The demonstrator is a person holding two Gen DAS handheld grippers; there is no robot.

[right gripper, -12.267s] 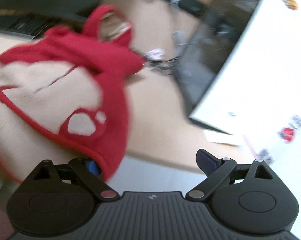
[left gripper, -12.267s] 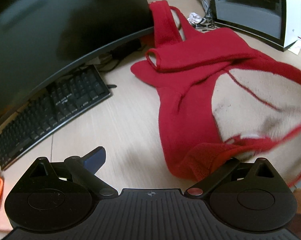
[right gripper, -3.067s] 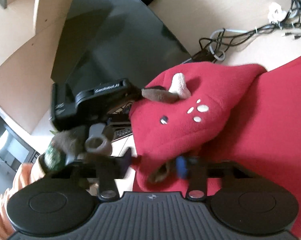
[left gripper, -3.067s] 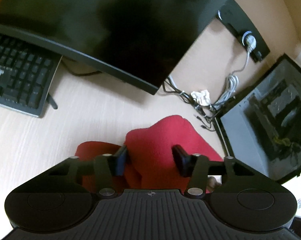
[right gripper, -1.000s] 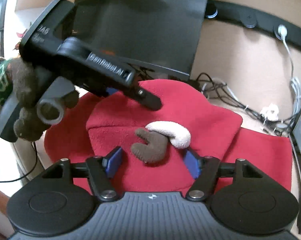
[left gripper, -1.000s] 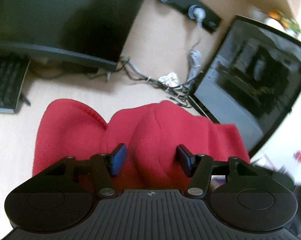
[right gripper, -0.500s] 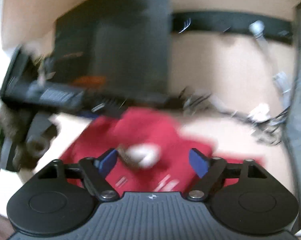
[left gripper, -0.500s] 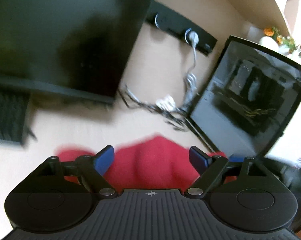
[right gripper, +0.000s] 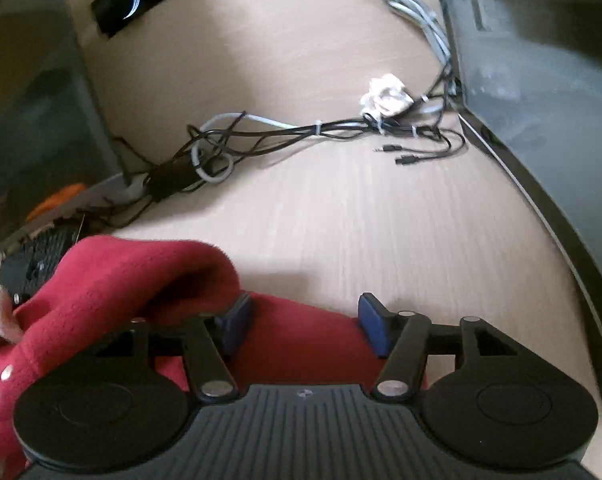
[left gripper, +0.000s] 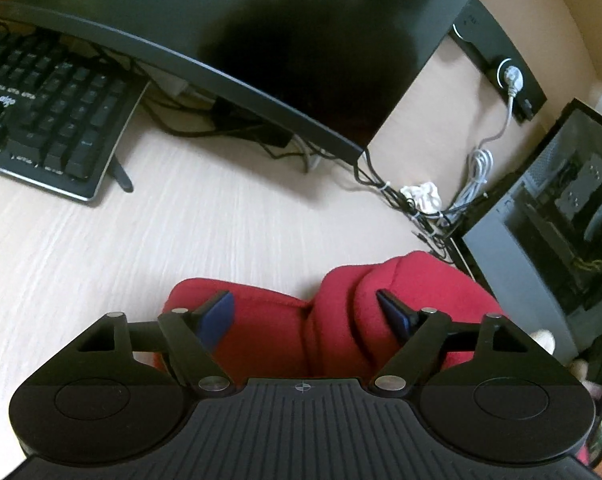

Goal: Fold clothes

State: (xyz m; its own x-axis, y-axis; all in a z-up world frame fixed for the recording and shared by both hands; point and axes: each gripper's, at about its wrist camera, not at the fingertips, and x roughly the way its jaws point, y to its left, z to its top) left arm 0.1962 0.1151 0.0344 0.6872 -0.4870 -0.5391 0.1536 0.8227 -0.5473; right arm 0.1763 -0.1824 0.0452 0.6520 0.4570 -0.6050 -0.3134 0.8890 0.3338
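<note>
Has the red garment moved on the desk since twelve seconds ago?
Yes. The red garment, then spread up to the monitor and PC case, now lies bunched well short of the crumpled paper by the cables.

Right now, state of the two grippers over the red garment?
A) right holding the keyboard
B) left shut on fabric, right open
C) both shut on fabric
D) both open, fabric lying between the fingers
D: the left gripper and the right gripper each show blue fingertips spread wide apart, with the red garment lying slack on the desk between them, not pinched.
</note>
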